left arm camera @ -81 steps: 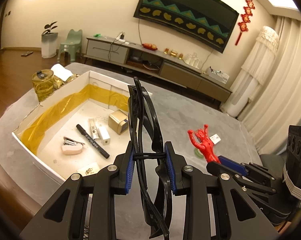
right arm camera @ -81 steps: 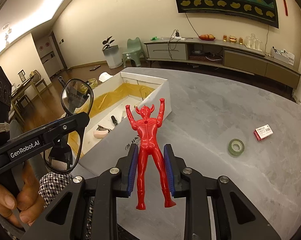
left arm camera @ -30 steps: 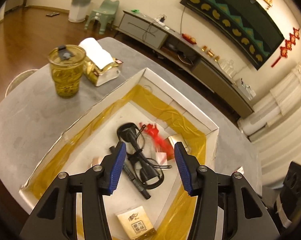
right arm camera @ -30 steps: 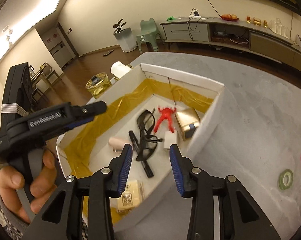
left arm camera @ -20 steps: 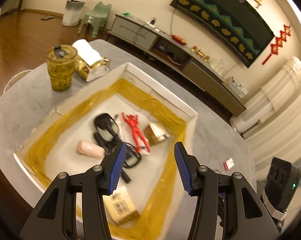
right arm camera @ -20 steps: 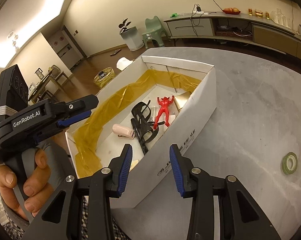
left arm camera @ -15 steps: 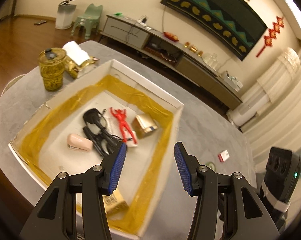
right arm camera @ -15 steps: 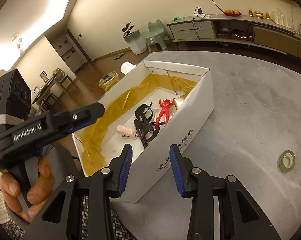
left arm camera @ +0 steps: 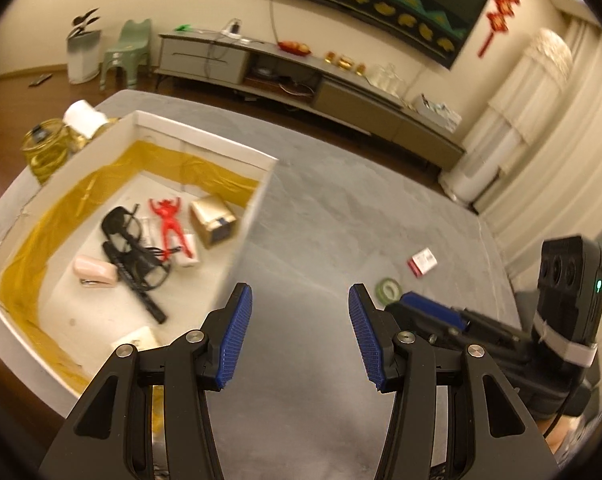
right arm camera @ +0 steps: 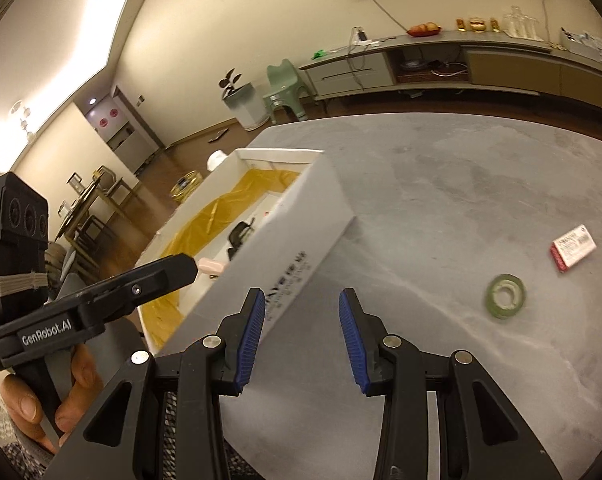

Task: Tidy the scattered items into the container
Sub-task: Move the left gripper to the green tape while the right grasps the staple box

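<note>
The white box (left arm camera: 205,137) lined with yellow tape sits at the left of the grey table; its outer wall (right arm camera: 293,256) shows in the right wrist view. Inside lie black glasses (left arm camera: 129,236), a red figure (left arm camera: 167,224), a gold cube (left arm camera: 212,221), a pink stapler (left arm camera: 95,274) and a black marker (left arm camera: 141,300). On the bare table at the right rest a green tape roll (right arm camera: 505,295) (left arm camera: 388,289) and a small red-and-white packet (right arm camera: 573,247) (left arm camera: 421,262). My left gripper (left arm camera: 297,334) is open and empty beside the box. My right gripper (right arm camera: 301,338) is open and empty, left of the tape roll.
A glass jar of yellow liquid (left arm camera: 47,148) and a paper roll (left arm camera: 83,118) stand behind the box. The table's rounded edge runs along the far side. A person's hand (right arm camera: 41,396) holds the left gripper at lower left.
Both grippers released the glasses and the red figure into the box, opened, then pulled back and swung right, away from the box toward the open table.
</note>
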`<state>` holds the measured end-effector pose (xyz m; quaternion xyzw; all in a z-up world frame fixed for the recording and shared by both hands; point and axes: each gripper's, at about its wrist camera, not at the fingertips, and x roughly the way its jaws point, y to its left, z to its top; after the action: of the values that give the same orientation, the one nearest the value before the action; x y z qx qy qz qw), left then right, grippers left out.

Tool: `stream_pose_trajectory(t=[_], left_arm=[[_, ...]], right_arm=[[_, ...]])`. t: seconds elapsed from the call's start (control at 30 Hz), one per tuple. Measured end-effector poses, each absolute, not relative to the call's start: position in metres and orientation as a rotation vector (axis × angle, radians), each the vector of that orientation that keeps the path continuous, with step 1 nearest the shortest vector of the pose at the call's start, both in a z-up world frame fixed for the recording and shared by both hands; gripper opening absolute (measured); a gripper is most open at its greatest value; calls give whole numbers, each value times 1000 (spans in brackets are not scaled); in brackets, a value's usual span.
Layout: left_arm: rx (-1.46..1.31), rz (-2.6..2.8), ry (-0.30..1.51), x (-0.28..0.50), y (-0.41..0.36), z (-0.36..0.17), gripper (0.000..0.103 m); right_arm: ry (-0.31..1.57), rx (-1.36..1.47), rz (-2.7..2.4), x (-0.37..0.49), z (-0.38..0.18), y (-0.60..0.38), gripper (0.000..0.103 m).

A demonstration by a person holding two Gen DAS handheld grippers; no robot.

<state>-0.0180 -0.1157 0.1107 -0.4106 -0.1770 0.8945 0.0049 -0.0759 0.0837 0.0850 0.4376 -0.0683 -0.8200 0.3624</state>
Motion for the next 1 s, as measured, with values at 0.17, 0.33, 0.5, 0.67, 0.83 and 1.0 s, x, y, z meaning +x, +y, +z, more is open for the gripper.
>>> stream_pose_trajectory(t=[0.17, 0.33, 0.5, 0.67, 0.83, 1.0], left_arm=[[-1321, 2756, -484, -31, -79, 103, 53], [-1346, 2707, -415, -45, -44, 93, 53], [-1370, 2657, -362, -62, -13, 80, 53], [-1395, 2600, -341, -79, 9, 65, 53], [-1402, 2549, -339, -94, 24, 49, 53], [-1393, 2510, -333, -105, 30, 34, 53]], right_arm=[[-228, 1153, -2158, -86, 78, 120, 41], [-299, 1182, -2200, -98, 68, 151, 41], [-365, 1226, -2275, -115, 56, 180, 42], [-434, 1306, -2380, -135, 37, 208, 51], [-501, 1387, -2483, -158, 18, 232, 53], [-553, 1469, -2586, -191, 2, 247, 56]])
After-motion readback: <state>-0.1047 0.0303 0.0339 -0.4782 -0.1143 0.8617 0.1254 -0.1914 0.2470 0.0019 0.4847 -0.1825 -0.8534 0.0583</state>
